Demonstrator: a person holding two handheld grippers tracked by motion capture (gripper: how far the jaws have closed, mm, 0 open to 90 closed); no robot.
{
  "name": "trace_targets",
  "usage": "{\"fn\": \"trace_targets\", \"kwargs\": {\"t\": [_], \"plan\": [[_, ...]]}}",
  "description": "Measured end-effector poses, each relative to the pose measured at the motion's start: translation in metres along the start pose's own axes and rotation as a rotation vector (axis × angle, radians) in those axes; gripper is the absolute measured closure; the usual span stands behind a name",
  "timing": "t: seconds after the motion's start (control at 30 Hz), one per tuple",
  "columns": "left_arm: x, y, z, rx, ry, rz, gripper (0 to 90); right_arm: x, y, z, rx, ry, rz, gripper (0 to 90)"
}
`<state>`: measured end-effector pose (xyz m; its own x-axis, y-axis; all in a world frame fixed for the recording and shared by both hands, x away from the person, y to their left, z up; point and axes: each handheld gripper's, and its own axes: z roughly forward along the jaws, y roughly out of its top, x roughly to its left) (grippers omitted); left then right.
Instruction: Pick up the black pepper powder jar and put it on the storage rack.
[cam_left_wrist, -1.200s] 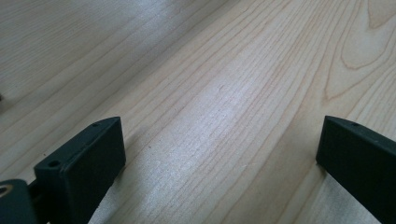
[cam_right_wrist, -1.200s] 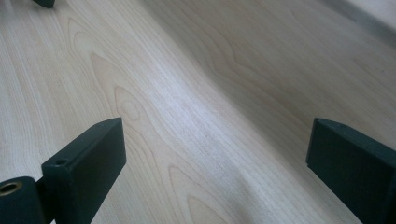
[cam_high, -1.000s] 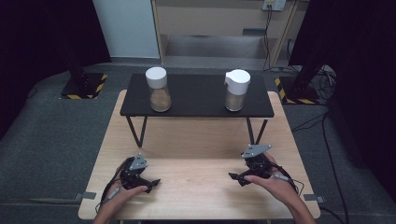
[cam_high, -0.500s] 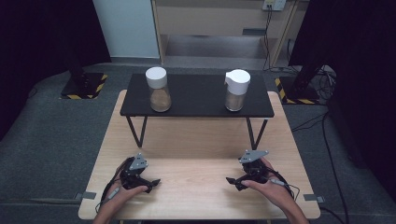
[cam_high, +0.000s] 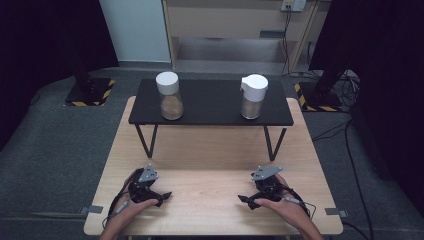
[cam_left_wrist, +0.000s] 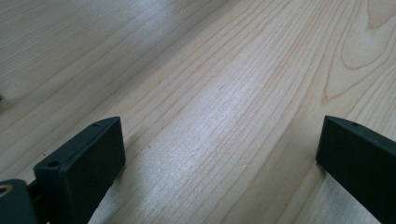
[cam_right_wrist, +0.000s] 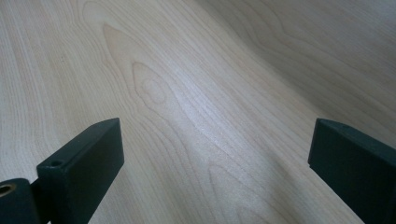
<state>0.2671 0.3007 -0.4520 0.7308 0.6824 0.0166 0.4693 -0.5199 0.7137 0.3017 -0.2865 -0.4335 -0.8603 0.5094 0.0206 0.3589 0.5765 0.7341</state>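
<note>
While both grippers rest low on the pale wooden tabletop (cam_high: 210, 200), the work looks barely begun. The left gripper (cam_high: 159, 196) and right gripper (cam_high: 246, 199) have their jaws spread wide, holding nothing. The two white-capped glass jars of brown powder (cam_high: 170, 95) (cam_high: 252, 96) stand well apart on the black raised shelf (cam_high: 210, 107); next comes a reach forward. The gripper views show wood grain, whereas the high view shows the jars.
</note>
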Motion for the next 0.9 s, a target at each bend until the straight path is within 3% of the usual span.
{"fn": "trace_targets", "kwargs": {"t": [0.9], "plan": [[0.000, 0.000, 0.000, 0.000, 0.000, 0.000, 0.0, 0.015, -0.011, 0.022, 0.012, -0.007, -0.021, 2.2]]}}
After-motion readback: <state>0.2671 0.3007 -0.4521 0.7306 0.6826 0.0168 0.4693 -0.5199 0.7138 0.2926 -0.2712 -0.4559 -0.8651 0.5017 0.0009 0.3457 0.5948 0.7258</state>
